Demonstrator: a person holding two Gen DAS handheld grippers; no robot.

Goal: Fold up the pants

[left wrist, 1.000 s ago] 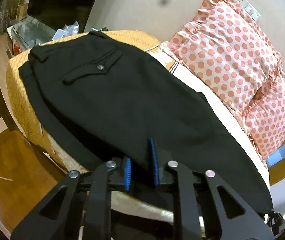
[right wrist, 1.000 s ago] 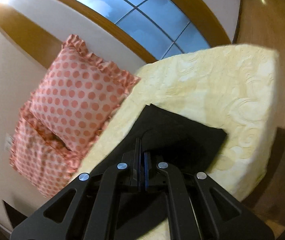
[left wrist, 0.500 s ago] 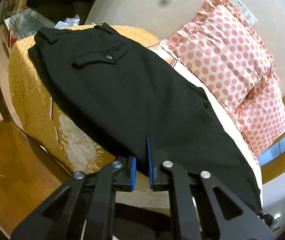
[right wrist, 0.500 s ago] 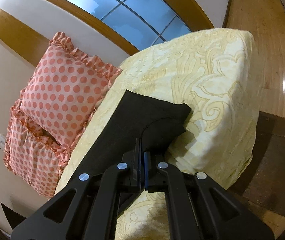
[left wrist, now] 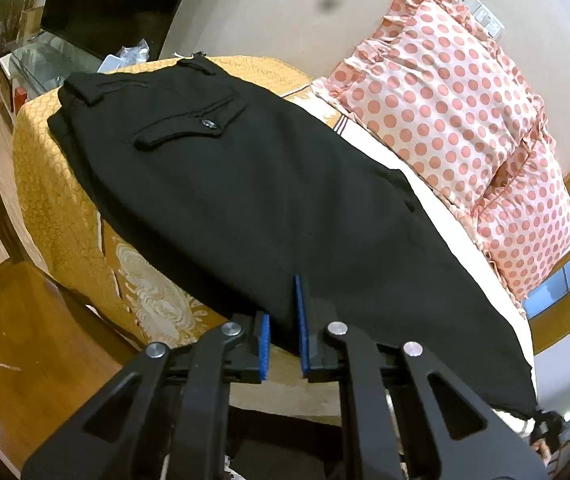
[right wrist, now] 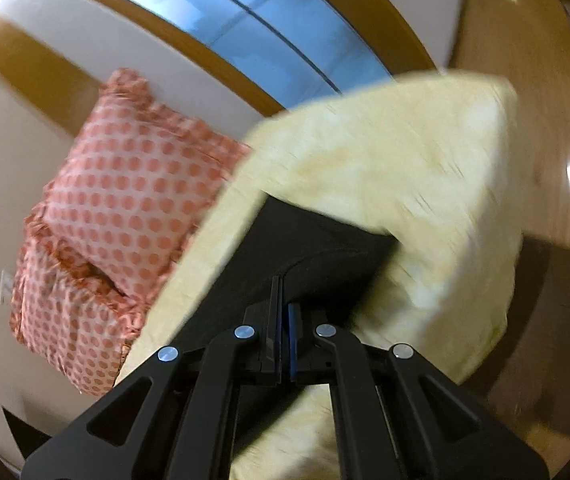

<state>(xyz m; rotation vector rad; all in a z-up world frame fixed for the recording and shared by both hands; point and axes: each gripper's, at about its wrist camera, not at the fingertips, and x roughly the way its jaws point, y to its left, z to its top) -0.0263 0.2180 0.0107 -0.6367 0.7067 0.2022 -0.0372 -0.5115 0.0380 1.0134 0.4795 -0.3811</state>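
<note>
Black pants [left wrist: 253, 184] lie lengthwise on a yellow patterned bed [left wrist: 57, 200], waistband and back pocket [left wrist: 189, 124] at the far left. My left gripper [left wrist: 283, 320] straddles the near edge of the pants at mid-leg, blue pads [left wrist: 300, 320] a little apart with black fabric between them. In the right wrist view the hem end of the pants [right wrist: 317, 248] lies on the pale yellow cover [right wrist: 405, 168]. My right gripper [right wrist: 283, 320] is shut on the hem fabric. This view is blurred.
Two pink polka-dot pillows [left wrist: 445, 92] lean on the wall behind the bed, also in the right wrist view [right wrist: 133, 184]. A glass table [left wrist: 41, 60] stands at far left. Wooden floor [left wrist: 25, 344] lies below the bed edge. A window [right wrist: 269, 28] sits behind the bed.
The left gripper's pads narrowed, then spread slightly on the pants edge. The right gripper keeps its hold on the hem and is moving, so its view has swung and blurred.
</note>
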